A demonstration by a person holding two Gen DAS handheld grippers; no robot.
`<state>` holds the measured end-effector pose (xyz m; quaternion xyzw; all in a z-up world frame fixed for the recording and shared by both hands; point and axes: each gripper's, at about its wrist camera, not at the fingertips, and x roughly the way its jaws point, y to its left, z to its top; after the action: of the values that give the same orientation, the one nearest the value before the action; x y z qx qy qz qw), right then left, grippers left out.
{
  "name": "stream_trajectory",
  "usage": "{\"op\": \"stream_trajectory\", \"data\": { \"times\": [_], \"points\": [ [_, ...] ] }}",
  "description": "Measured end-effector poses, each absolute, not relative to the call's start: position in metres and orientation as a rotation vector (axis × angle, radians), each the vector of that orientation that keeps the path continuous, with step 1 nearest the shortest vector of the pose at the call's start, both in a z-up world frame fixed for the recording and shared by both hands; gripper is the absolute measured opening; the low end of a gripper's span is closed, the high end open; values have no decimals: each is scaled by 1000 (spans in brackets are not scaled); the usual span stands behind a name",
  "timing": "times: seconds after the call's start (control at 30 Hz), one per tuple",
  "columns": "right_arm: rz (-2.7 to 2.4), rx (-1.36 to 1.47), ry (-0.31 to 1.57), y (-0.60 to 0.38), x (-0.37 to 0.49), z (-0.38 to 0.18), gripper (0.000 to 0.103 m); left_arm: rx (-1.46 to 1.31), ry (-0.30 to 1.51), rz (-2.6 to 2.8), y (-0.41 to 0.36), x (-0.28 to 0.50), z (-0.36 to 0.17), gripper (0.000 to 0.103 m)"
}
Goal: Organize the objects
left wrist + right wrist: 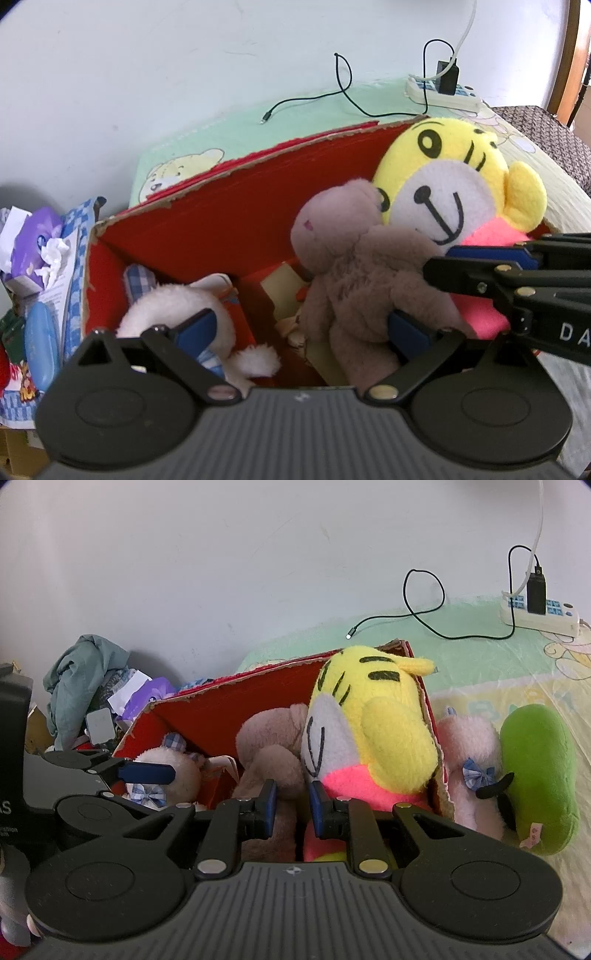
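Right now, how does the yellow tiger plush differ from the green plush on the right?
The yellow tiger plush sits inside the red cardboard box, propped upright against its right wall; the green plush lies outside the box on the mat. The tiger is yellow with black stripes, a white muzzle and a pink body; the green one is plain green with a black piece at its side. Both are soft toys.

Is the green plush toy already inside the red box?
No, in the right wrist view the green plush toy lies on the mat outside the red box, beside its right wall.
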<state>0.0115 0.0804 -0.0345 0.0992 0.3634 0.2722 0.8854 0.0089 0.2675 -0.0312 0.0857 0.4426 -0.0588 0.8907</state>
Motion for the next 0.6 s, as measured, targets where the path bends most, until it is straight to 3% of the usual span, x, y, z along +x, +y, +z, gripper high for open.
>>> {"op": "stream_trajectory", "data": {
  "times": [0.6],
  "points": [
    [614, 257, 766, 57, 13, -24, 20, 122, 955, 74, 255, -4, -17, 99]
  ]
}}
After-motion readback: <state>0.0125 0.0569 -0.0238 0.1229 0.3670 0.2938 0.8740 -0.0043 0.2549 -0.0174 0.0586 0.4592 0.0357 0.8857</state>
